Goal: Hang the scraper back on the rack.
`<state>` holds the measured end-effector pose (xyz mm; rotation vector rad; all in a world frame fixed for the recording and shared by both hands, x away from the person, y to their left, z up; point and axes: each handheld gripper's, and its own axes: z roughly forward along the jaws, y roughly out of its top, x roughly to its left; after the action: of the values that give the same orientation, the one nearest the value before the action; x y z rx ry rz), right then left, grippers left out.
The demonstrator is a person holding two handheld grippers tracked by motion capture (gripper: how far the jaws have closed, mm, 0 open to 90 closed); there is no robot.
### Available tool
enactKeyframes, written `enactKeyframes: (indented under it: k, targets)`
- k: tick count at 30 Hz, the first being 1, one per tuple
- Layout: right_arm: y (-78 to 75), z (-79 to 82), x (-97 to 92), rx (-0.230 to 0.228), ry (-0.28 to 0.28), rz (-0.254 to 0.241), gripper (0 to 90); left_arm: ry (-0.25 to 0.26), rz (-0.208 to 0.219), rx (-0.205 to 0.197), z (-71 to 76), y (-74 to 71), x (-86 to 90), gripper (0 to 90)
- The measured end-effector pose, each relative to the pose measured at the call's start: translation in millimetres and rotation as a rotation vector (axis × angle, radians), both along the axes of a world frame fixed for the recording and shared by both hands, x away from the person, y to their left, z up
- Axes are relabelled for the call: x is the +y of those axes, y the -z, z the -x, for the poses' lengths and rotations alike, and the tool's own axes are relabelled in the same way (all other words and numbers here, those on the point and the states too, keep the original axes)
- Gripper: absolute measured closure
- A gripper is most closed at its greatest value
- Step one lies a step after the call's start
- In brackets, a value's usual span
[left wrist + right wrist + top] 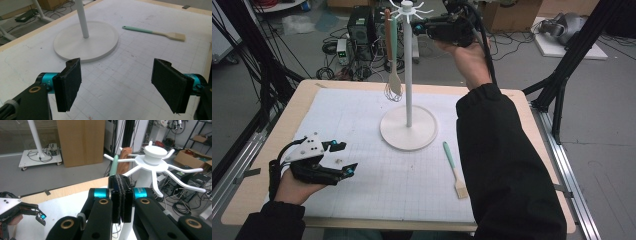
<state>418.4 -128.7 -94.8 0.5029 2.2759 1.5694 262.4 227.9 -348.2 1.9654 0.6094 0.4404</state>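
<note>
A white hook stand rises from a round base at the mat's middle. From its top hooks hang a brown-handled whisk and a mint-handled wooden spatula. My right gripper is held high beside the hook ring, its pads pressed together with nothing between them. My left gripper rests low at the mat's left front, open and empty; its jaws face the base. A mint-handled pastry brush lies flat right of the base.
The white gridded mat covers a wooden table. Behind the table are cables and boxes on the floor. Black frame struts stand at the right, dark poles at the left. The person's right sleeve crosses the table's right side.
</note>
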Motion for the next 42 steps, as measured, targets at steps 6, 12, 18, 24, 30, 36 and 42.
enactKeyframes:
  k: [6, 12, 18, 24, 30, 36, 42]
  targets:
    - [-0.3, 1.2, 3.9, -0.003, 0.000, 0.001, 89.7, 0.000, 0.003, -0.001, 0.4, -0.6, 0.1, 24.6]
    - [0.3, 1.7, 5.8, 0.001, -0.007, 0.003, 89.7, -0.001, 0.003, -0.002, 0.8, -1.1, 0.5, 24.6]
    - [2.2, 4.2, 2.7, 0.001, -0.012, -0.002, 89.7, -0.002, 0.001, -0.002, 1.0, -0.8, 0.7, 24.6]
    - [7.8, 7.7, -4.2, 0.013, -0.023, -0.024, 89.4, -0.008, -0.001, -0.003, 2.0, -0.5, 3.9, 24.6]
    - [15.2, 11.7, -10.0, 0.028, -0.029, -0.028, 89.1, -0.008, 0.002, 0.001, 1.7, 0.3, 4.5, 24.6]
    - [20.0, 13.5, -10.8, 0.034, -0.039, -0.029, 86.4, -0.010, 0.002, 0.001, 1.8, 0.4, 5.6, 24.5]
    - [15.6, 10.1, -13.0, 0.027, -0.024, -0.033, 88.3, -0.014, 0.007, -0.002, 2.5, -0.7, 6.0, 24.5]
